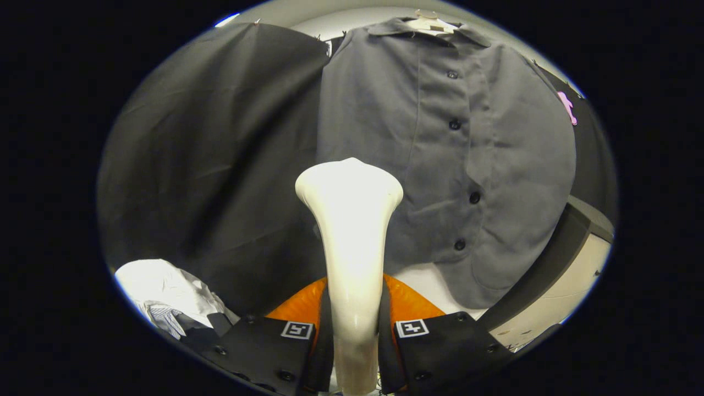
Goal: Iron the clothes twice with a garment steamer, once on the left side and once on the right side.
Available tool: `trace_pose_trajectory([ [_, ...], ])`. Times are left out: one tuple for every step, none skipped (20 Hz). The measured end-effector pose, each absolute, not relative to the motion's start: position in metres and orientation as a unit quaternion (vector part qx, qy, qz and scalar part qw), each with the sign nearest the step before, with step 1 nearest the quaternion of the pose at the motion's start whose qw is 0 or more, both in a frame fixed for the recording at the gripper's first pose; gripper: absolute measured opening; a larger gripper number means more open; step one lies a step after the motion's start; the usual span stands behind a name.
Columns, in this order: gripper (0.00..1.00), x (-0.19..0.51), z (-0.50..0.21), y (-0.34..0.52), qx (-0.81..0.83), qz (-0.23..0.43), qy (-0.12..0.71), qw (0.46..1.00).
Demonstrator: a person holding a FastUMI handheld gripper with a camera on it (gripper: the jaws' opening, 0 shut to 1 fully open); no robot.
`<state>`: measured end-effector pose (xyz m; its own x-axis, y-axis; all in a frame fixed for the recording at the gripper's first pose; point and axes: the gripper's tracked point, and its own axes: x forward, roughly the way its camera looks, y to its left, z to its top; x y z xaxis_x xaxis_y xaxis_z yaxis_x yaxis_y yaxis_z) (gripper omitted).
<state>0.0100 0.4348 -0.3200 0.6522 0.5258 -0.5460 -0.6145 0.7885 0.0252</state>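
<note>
A grey button-up shirt (pixel 440 159) hangs on a pale hanger (pixel 426 23) against the booth's black cloth wall, beyond and to the right of my fingers. My gripper (pixel 355 319) is shut on the white garment steamer (pixel 352 231), both fingers pressing on its slim neck. The steamer stands upright between the fingers, and its flared head rises to about the shirt's lower left half, short of the fabric. An orange part (pixel 410 302) shows just behind the steamer's neck.
A heap of white and striped clothes (pixel 165 294) lies low to the left of the fingers. A pale surface with a dark edge (pixel 555 308) runs off to the right below the shirt's hem. A pink item (pixel 567 107) hangs beside the shirt's right shoulder.
</note>
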Motion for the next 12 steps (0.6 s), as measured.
trace_pose_trajectory([
  [0.41,0.016,-0.301,0.432,-0.075,0.315,0.259,0.910],
  [0.41,0.022,-0.283,0.430,-0.069,0.316,0.246,0.914],
  [0.41,0.026,-0.265,0.427,-0.062,0.316,0.234,0.918],
  [0.41,0.032,-0.250,0.423,-0.055,0.315,0.223,0.921],
  [0.41,0.037,-0.234,0.417,-0.048,0.314,0.211,0.924],
  [0.41,0.040,-0.217,0.412,-0.040,0.312,0.199,0.928],
  [0.41,0.041,-0.202,0.411,-0.034,0.312,0.186,0.931],
  [0.41,0.043,-0.185,0.405,-0.029,0.312,0.173,0.934],
  [0.40,0.047,-0.172,0.403,-0.025,0.311,0.162,0.936],
  [0.40,0.050,-0.160,0.395,-0.022,0.311,0.153,0.938],
  [0.40,0.050,-0.146,0.386,-0.020,0.310,0.145,0.939],
  [0.40,0.051,-0.136,0.377,-0.018,0.306,0.138,0.942],
])
